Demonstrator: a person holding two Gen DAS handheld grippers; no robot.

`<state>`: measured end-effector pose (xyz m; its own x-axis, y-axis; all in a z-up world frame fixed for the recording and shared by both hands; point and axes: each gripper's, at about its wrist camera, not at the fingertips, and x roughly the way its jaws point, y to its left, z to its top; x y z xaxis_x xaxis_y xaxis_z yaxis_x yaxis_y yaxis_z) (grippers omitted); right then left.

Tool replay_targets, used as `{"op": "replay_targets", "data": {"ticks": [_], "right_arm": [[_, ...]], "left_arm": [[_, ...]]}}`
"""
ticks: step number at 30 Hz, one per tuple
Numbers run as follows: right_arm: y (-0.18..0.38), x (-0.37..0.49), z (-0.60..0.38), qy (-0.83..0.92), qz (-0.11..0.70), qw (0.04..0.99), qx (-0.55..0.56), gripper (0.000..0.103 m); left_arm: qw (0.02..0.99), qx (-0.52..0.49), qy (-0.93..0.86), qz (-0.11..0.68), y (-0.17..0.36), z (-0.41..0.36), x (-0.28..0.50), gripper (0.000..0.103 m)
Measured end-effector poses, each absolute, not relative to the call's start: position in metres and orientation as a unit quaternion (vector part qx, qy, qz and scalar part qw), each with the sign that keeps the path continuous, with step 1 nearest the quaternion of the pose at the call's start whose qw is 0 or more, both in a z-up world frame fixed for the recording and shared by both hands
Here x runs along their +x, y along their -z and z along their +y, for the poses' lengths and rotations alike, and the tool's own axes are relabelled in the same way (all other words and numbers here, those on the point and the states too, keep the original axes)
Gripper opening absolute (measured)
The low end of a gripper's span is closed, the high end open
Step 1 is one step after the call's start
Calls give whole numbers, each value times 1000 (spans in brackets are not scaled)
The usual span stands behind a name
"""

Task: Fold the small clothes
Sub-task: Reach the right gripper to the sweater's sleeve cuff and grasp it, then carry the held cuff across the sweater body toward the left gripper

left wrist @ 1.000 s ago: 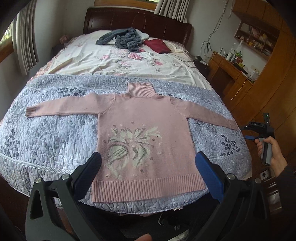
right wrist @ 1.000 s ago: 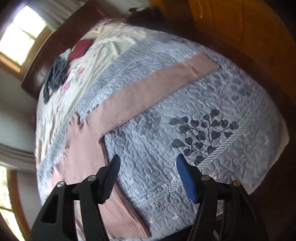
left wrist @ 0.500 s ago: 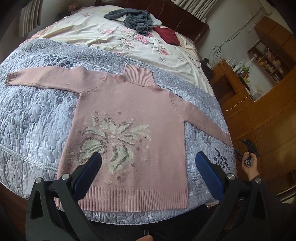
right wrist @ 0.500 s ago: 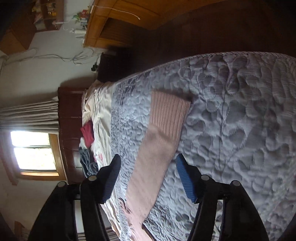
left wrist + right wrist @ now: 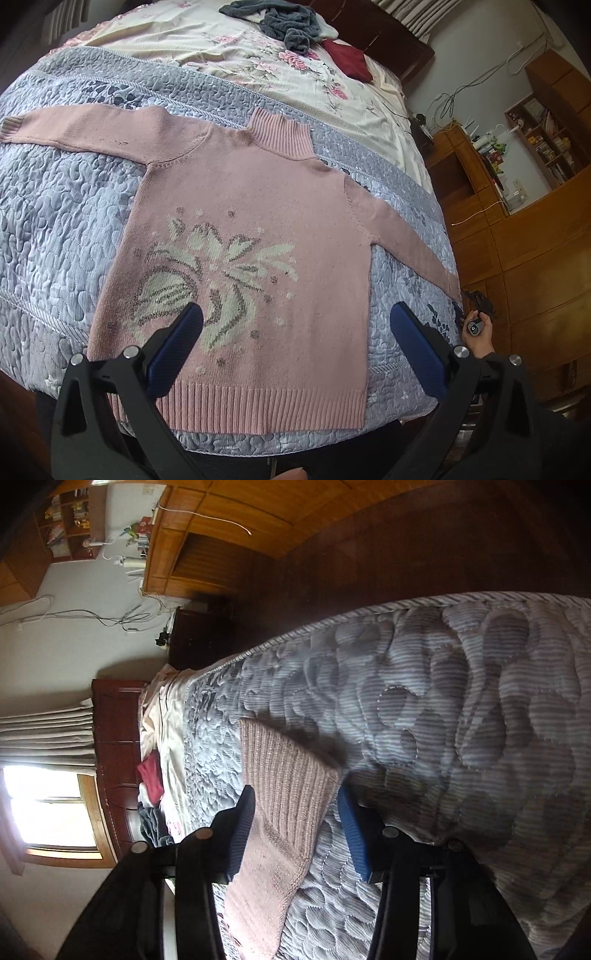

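Observation:
A pink knit sweater (image 5: 255,229) with a pale flower pattern lies flat and face up on the grey-blue quilt (image 5: 55,221), both sleeves spread out. My left gripper (image 5: 295,332) hovers open above the sweater's lower hem, touching nothing. In the right wrist view the ribbed cuff of the right sleeve (image 5: 286,775) sits between the open jaws of my right gripper (image 5: 297,816), which is down at the quilt (image 5: 461,720). The right gripper's handle, held in a hand (image 5: 478,332), shows at the bed's right edge.
Farther up the bed, on a floral sheet (image 5: 221,48), lie a grey garment (image 5: 284,18) and a dark red one (image 5: 349,59). A wooden headboard, desk and shelves (image 5: 517,147) line the right side. The bed's near edge is just below the hem.
My left gripper has moved closer over the sweater. My right gripper has swung down to the sleeve end, and the cuff is now between its fingers.

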<state>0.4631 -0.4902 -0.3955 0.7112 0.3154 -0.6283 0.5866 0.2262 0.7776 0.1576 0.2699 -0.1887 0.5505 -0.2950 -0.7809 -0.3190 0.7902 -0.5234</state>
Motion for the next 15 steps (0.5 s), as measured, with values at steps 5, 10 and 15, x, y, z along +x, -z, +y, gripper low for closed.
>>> {"op": "replay_targets", "data": {"ticks": [5, 10, 15], "right_arm": [[392, 475, -485, 100, 377, 704, 594, 25], [351, 480, -468, 81, 374, 750, 539, 6], [263, 500, -405, 29, 373, 827, 420, 6]], "left_arm": [[789, -369, 6, 491, 204, 285, 160, 100], [762, -413, 5, 499, 220, 308, 157, 100], [768, -417, 18, 486, 218, 323, 166, 100]]}}
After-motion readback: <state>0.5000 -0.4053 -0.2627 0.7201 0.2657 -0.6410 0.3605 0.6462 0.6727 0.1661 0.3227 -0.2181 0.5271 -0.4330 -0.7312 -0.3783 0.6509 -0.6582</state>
